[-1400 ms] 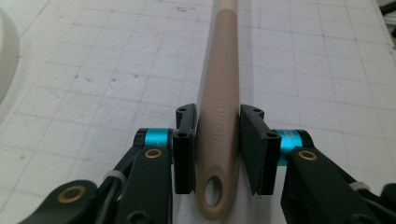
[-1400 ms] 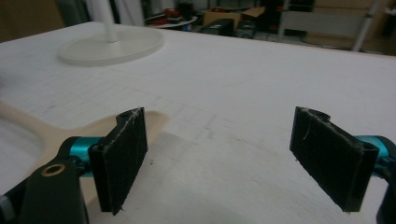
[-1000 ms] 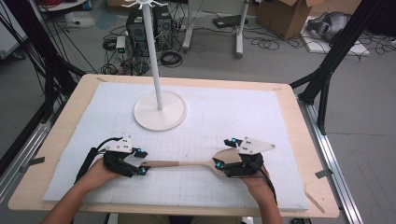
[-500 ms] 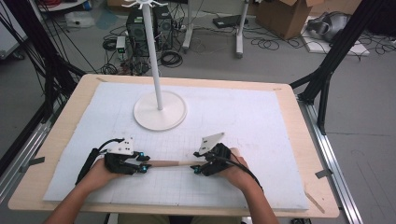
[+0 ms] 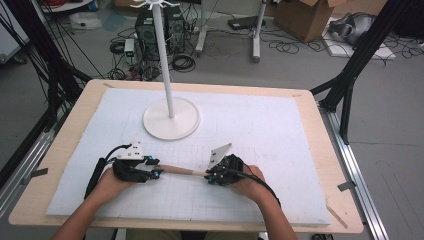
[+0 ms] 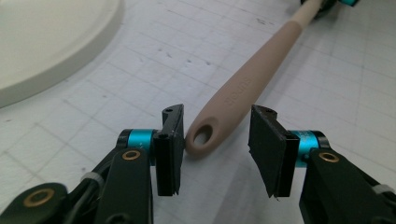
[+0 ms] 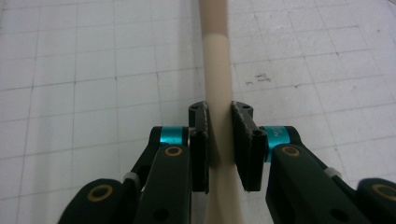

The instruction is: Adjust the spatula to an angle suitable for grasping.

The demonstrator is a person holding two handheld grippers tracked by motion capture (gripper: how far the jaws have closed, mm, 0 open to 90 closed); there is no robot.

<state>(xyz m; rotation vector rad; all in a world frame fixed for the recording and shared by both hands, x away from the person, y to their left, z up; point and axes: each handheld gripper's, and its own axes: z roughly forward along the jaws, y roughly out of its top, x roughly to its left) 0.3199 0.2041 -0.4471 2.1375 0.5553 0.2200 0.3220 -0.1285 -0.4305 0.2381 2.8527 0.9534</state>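
One utensil (image 5: 181, 171), two grippers (image 5: 155, 173) (image 5: 210, 177)

Even, bright overhead light is seen throughout; shadows are soft and short. The high view is slightly soft and compressed. In both gripper views, near parts are sharp and far edges blurred.

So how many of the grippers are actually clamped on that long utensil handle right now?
1. The right gripper pinches the handle mid-shaft. The left gripper has its jaws open around the holed end, one pad touching it.
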